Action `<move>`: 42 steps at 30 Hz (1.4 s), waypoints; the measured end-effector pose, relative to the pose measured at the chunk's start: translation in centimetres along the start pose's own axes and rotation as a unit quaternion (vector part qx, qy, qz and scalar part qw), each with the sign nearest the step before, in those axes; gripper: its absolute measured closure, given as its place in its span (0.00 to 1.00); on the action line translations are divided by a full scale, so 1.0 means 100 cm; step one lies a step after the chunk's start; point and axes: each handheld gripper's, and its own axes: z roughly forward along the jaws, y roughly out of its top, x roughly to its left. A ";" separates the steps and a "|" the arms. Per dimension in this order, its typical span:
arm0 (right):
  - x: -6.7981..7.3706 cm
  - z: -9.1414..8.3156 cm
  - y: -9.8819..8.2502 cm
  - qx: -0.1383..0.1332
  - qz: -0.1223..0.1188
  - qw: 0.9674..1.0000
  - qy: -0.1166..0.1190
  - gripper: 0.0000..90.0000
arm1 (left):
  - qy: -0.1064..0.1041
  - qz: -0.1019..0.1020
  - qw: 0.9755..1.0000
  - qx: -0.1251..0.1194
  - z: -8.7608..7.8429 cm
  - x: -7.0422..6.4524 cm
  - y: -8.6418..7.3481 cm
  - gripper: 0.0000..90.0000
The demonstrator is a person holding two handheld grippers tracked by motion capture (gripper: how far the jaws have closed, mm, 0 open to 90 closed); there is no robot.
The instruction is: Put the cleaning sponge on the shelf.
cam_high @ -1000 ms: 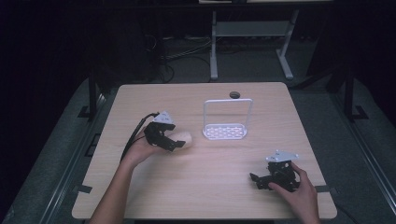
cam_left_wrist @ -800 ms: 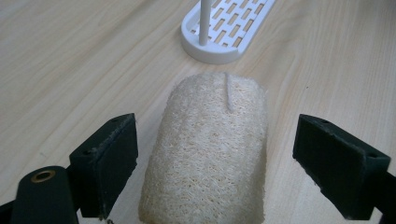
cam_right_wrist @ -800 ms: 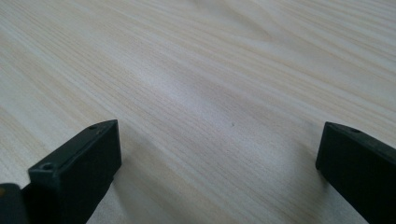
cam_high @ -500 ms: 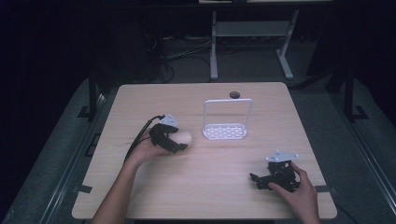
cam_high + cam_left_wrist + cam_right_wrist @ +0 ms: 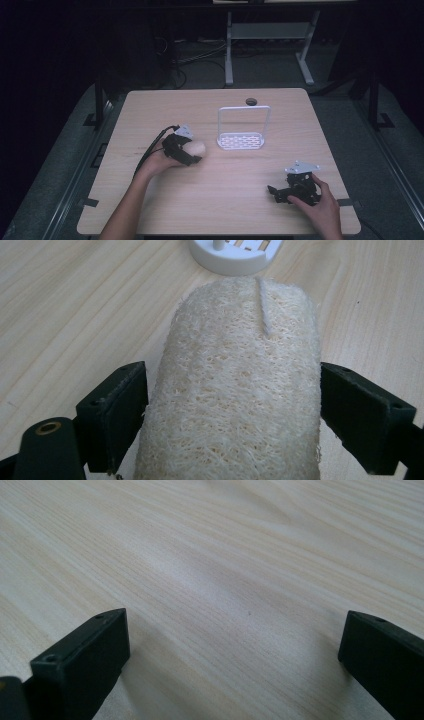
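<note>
Jaws of our left gripper point(image 5: 232, 405) squeeze the loofah sponge point(image 5: 235, 390), which could spring free short of the white rack point(image 5: 241, 141) ahead.

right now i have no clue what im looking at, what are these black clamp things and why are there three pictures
No robot here: a person sits at a wooden table and holds a hand-operated clamp tool, a two-jaw gripper, in each hand. One picture comes from a fixed camera above, looking down on the table. The other two come from small cameras riding on each gripper, looking along its black jaws.

The left gripper is closed on a pale, fibrous loofah sponge; its own view shows a jaw pressed on each side of the sponge. The right gripper rests low near the table's front right corner, jaws wide apart with only bare wood between them.

Also on the table is a white slotted rack with a tall wire hoop, just beyond the sponge, and a small dark round spot near the far edge.
</note>
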 end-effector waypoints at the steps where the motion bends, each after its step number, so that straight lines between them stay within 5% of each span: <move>1: 0.000 0.000 0.000 0.000 0.000 1.000 0.000 0.00 | -0.001 0.001 1.000 0.003 0.001 0.000 0.000 0.17; 26: 0.000 0.000 0.000 0.000 0.000 1.000 0.000 0.00 | 0.000 0.004 1.000 0.007 -0.001 -0.002 0.001 0.30; 42: 0.000 0.000 0.000 0.000 0.000 1.000 0.000 0.00 | -0.005 -0.011 1.000 -0.010 -0.008 -0.023 0.008 0.30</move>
